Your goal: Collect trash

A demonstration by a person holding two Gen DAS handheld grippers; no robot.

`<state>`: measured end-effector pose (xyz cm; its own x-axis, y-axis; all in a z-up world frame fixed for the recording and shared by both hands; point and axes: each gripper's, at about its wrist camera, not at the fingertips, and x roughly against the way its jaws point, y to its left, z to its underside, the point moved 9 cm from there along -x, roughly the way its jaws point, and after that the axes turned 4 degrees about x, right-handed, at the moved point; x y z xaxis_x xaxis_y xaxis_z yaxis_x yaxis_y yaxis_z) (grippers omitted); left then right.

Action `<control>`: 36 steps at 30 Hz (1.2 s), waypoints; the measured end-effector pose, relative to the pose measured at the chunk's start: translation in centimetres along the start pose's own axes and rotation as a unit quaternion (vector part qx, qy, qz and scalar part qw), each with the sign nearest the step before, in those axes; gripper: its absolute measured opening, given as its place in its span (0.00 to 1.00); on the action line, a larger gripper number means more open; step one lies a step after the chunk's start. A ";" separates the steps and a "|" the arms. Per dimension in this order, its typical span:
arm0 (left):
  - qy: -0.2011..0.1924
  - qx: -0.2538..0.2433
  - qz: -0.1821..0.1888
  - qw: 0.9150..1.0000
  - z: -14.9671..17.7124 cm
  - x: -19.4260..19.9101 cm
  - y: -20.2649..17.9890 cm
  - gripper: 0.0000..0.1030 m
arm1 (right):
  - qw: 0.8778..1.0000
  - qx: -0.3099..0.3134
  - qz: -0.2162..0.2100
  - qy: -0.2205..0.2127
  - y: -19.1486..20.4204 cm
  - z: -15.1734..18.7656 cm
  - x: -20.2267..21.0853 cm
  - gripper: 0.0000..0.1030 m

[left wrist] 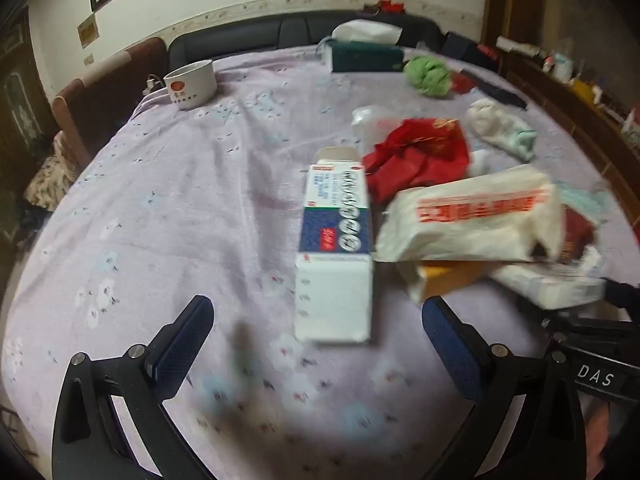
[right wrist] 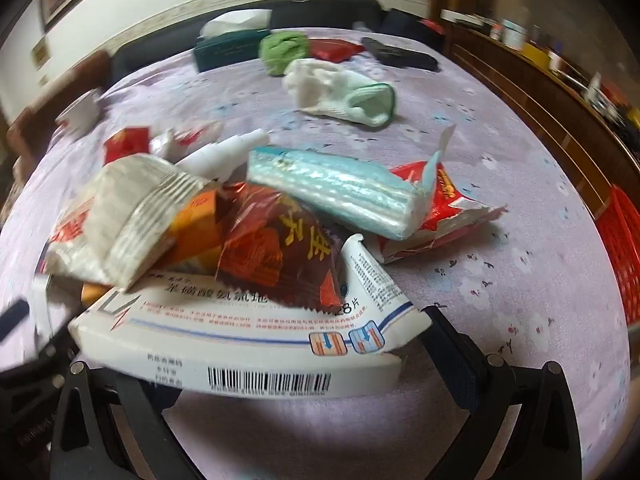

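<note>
the left claw (left wrist: 318,318) is spread wide and pinches nothing. between its two blue pads, toward 12 o'clock, the near end of a long blue and white carton (left wrist: 334,248) lies flat on the lilac flowered tabletop (left wrist: 168,208), a little nearer to the right pad and not touching either one. at 1 o'clock from this claw a cream bag with orange print (left wrist: 468,220) rests over an orange box (left wrist: 448,276), with its left edge just beside the carton. behind them, at 12 to 1 o'clock, a crumpled red wrapper (left wrist: 420,156) lies close to the far end of the carton.

the right claw (right wrist: 256,320) is also spread wide. a white medicine box with a barcode (right wrist: 240,344) lies across the gap between its pads, and the right pad stands just beside the box corner; the left pad is hidden behind the box, so i cannot tell if it touches. on the box, at 12 o'clock, lies a dark red snack wrapper (right wrist: 280,252). at 1 o'clock behind it is a pale blue packet (right wrist: 336,192), and under its far end a red and white wrapper (right wrist: 448,208).

farther away a white and green glove (right wrist: 340,88) lies alone at 12 o'clock. at the far edge are a green cloth ball (right wrist: 284,50) and a dark green tissue box (right wrist: 228,50). a white mug (left wrist: 191,82) stands at 11 o'clock of the left claw, well apart.
</note>
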<state>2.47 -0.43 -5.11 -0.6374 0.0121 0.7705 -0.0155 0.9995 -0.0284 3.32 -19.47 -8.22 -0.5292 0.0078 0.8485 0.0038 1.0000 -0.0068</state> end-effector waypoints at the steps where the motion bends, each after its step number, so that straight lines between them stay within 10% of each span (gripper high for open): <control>1: -0.014 0.001 0.004 1.000 0.1 0.7 0.0 1.00 | 1.000 0.002 -0.006 0.007 0.0 0.5 0.2 1.00; 14: -0.217 0.000 0.021 0.976 0.1 13.2 -1.8 1.00 | 0.981 0.052 -0.024 -0.185 -3.9 4.0 13.7 0.99; 36: -0.230 -0.013 0.016 0.973 3.3 17.2 -4.0 1.00 | 0.969 0.050 0.006 -0.243 -5.2 7.5 18.7 0.94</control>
<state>-11.01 -4.30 6.13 -0.9146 0.0346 0.4028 0.0256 0.9993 -0.0277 -12.97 -24.50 3.74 -0.8663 -0.0059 0.4994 -0.0568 0.9946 -0.0867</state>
